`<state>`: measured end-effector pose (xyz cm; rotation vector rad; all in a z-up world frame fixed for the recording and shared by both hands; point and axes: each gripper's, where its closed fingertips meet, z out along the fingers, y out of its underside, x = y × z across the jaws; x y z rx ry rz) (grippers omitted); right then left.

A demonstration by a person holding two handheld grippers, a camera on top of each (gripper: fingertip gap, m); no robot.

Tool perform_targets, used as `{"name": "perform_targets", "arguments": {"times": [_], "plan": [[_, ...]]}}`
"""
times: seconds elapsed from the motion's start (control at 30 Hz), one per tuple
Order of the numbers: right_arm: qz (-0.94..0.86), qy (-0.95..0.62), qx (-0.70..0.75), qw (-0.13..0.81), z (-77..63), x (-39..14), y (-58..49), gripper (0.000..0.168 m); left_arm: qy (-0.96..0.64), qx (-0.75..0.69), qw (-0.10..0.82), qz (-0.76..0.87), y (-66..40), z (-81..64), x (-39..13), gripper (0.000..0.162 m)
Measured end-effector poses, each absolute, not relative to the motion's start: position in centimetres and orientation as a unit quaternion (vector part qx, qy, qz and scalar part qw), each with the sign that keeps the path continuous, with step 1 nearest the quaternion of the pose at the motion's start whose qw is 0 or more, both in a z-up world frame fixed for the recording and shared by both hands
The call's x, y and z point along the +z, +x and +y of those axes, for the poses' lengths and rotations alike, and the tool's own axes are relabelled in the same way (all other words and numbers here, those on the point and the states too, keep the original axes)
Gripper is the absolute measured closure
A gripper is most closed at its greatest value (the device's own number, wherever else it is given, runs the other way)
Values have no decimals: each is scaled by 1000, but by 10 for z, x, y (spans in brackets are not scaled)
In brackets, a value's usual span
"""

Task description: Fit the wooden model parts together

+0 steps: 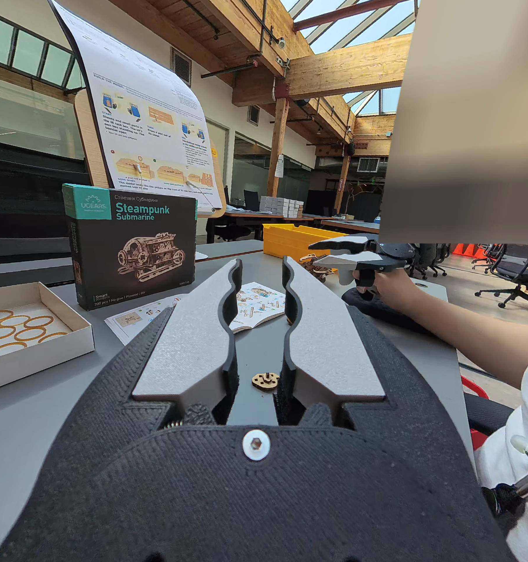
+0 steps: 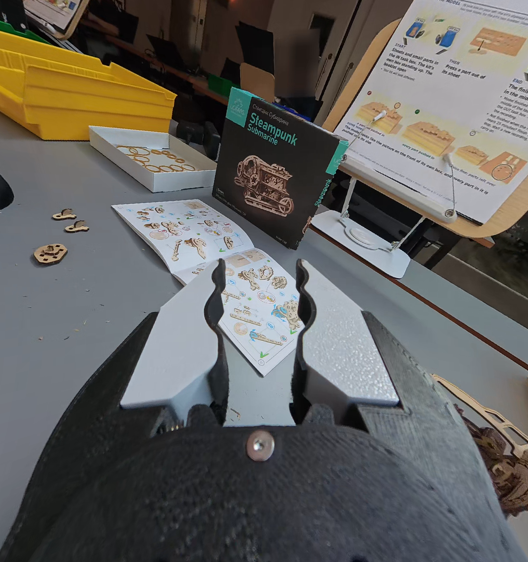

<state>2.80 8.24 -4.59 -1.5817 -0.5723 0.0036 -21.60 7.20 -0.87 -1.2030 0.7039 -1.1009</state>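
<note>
Left wrist view. The left gripper [image 1: 262, 267] has its fingers parted and empty above the grey table [image 1: 43, 441]. Between the finger bases lies a small wooden disc [image 1: 265, 380] with square holes and a centre peg, flat on the table. The open booklet [image 1: 256, 304] shows through the gap, most of it hidden by the fingers. At 10 o'clock stands the kit box [image 1: 133, 246]; at 9 o'clock a white tray [image 1: 43, 352] of rubber bands is cut off by the frame edge. Behind the box, at 11 o'clock, a sheet stand [image 1: 141, 121] rises. At 2 o'clock the right gripper [image 1: 312, 254], held by a hand [image 1: 390, 289], hovers before a yellow bin [image 1: 290, 240]; its fingers look slightly parted. A wooden assembly [image 1: 315, 267] beneath it is largely hidden. A blur patch covers the upper right.

Right wrist view. The right gripper [image 2: 260, 266] is open and holds nothing, over the booklet [image 2: 195, 234]. The disc [image 2: 50, 253] lies at 9 o'clock, with two smaller wooden parts [image 2: 71, 220] just beyond it. The kit box [image 2: 271, 176] stands at 12 o'clock, the tray [image 2: 153, 161] and yellow bins [image 2: 74, 100] at 11 o'clock, the sheet stand [image 2: 439, 121] at 1 o'clock. At 4 o'clock a dark wooden assembly [image 2: 505, 474] and a pale fret strip [image 2: 484, 416] are partly hidden by the gripper body and cut by the edge.
</note>
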Motion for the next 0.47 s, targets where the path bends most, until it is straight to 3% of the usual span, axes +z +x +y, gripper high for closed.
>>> {"name": "perform_targets", "arguments": {"times": [0.17, 0.47], "plan": [[-304, -694, -55, 650, 82, -55, 16, 138, -525, -492, 623, 308, -215, 71, -9, 141], [-345, -681, -105, 638, 81, -62, 5, 140, -526, -495, 615, 315, -213, 70, -11, 151]]}}
